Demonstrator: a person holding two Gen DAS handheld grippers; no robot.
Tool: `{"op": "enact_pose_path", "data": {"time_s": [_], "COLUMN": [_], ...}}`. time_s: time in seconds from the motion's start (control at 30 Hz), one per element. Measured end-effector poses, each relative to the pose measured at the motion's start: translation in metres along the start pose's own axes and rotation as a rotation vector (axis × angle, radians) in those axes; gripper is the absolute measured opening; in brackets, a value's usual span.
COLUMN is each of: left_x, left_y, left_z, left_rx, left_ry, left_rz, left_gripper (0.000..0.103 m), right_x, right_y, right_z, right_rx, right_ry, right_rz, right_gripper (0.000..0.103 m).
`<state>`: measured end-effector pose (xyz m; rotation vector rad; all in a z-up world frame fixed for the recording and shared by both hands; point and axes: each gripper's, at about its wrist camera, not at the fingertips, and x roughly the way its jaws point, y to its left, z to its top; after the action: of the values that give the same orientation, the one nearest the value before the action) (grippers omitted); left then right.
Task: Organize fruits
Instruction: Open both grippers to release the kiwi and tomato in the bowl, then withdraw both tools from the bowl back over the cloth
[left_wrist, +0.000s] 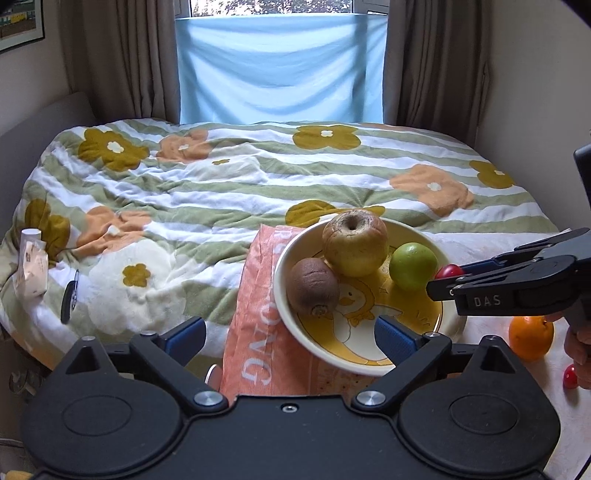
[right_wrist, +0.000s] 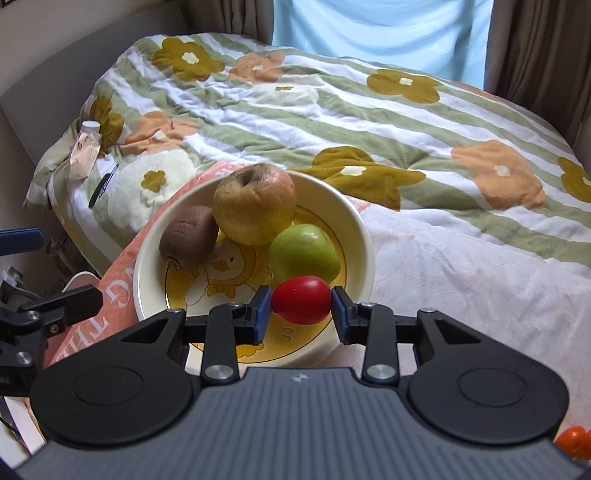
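Note:
A cream bowl (left_wrist: 279, 273) (right_wrist: 365, 236) with a yellow duck picture sits on the bed. It holds a brown kiwi (left_wrist: 312, 286) (right_wrist: 189, 236), a wrinkled yellow apple (left_wrist: 355, 245) (right_wrist: 255, 203) and a green fruit (left_wrist: 413, 265) (right_wrist: 304, 251). My right gripper (right_wrist: 301, 308) (left_wrist: 439, 284) is shut on a small red tomato (right_wrist: 301, 299) (left_wrist: 448, 271), held over the bowl's near side beside the green fruit. My left gripper (left_wrist: 291, 338) stands open before the bowl's left rim, with nothing pressed by its blue pads.
An orange (left_wrist: 531, 338) (right_wrist: 574, 441) and another small red tomato (left_wrist: 570, 376) lie on the pale cloth right of the bowl, by a person's hand (left_wrist: 580, 343). An orange lettered cloth (left_wrist: 255, 306) lies under the bowl. A tube (left_wrist: 33, 266) rests on the floral quilt (left_wrist: 221, 177).

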<state>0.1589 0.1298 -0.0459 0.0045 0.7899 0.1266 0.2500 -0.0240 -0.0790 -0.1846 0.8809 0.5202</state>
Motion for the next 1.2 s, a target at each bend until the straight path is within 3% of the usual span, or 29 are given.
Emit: {"op": "enact_pose_path", "data": {"time_s": [0.2,0.3,0.37,0.77,1.2], "left_x": [0.0,-0.003,-0.006,-0.032,-0.061], "left_y": [0.003,0.003,0.004,0.011,-0.005], "left_z": [-0.008,-0.01,-0.011,-0.011,-0.012], "left_rx": [-0.027,-0.034,-0.035,-0.033,0.045], "left_ry": [0.019,0.022,0.022,-0.007,-0.065], "left_rz": [0.0,-0.002,0.001,-0.001,-0.095], "left_gripper": [0.1,0.1,0.1,0.1,0.1], "right_x": [0.013,0.011,0.005,-0.032,-0.105], "right_y": [0.008,0.01,0.01,0.013,-0.001], "right_z": [-0.004,-0.004,-0.004,-0.01,-0.04], "right_rx": [-0.032,-0.019,-0.003,0.024,0.134], "right_ry": [0.029,0.026,0.002,-0.026,-0.088], "right_rz": [0.02,0.003,-0.005,-0.049,-0.127], "right_gripper": [0.051,0.078,0.103,0.103,0.103]}}
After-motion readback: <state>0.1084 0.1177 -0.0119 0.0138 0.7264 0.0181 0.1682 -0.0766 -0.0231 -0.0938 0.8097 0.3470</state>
